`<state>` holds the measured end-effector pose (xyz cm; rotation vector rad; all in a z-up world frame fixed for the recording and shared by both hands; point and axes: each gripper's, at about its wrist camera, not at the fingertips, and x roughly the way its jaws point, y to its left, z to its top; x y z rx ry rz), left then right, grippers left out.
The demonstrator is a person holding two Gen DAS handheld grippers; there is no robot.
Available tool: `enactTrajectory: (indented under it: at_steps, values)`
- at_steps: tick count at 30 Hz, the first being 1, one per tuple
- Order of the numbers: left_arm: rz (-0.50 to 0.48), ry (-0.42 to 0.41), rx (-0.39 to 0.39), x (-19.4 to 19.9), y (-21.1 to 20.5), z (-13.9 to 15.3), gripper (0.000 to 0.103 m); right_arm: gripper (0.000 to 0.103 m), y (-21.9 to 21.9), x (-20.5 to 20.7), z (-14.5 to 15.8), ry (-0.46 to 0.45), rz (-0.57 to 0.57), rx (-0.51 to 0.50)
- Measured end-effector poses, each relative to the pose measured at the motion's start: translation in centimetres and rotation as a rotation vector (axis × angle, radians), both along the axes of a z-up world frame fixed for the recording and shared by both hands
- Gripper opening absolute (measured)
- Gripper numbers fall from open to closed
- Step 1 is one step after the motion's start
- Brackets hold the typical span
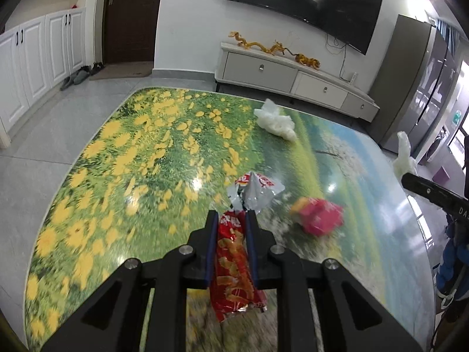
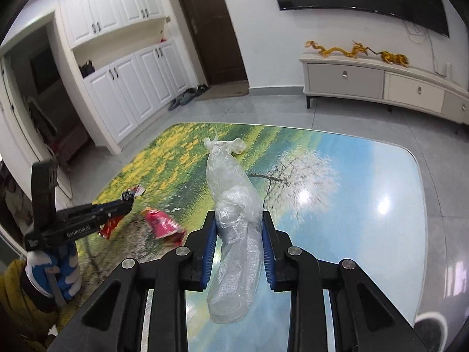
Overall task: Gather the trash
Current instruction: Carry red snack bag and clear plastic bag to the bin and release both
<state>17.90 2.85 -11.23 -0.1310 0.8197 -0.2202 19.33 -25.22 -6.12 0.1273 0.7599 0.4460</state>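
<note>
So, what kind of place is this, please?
Most likely the living room of a home. A large television hangs on the wall above a low cabinet with drawers. Slippers lie beside a dark door, and a low table with a flower print stands on the tiled floor.

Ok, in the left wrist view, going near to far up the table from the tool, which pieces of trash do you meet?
Red snack wrapper clamped in the left tool, then the crumpled silver wrapper just past its fingertips, then the white plastic bag near the table's far edge. The pink wrapper sits off to the right, roughly level with the fingertips.
</note>
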Motion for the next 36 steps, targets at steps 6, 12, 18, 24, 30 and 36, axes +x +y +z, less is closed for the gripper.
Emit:
enactTrajectory:
  at_steps: [6,12,18,24,30,36]
  values:
    - [-0.020,-0.038,-0.030,-4.5,-0.8,3.5,0.017,0.028,-0.4,-4.0,1.2,-0.010,-0.018,0.028]
    - [-0.042,-0.099,-0.062,-8.8,-1.4,7.4,0.017,0.028,-1.1,-7.8,2.5,-0.034,-0.039,0.061]
    - [-0.041,-0.146,-0.093,-11.6,-1.0,10.2,0.017,0.028,-1.6,-11.6,4.7,-0.081,-0.045,0.071]
    - [-0.057,-0.195,-0.100,-14.1,-1.3,13.0,0.017,0.028,-2.2,-14.8,6.7,-0.129,-0.060,0.078]
    - [-0.081,-0.224,-0.136,-16.0,-1.8,15.1,0.017,0.028,-3.6,-17.4,7.8,-0.166,-0.091,0.080]
    - [-0.135,-0.244,-0.118,-16.7,-4.6,17.1,0.017,0.028,-7.0,-19.8,8.5,-0.207,-0.166,0.092]
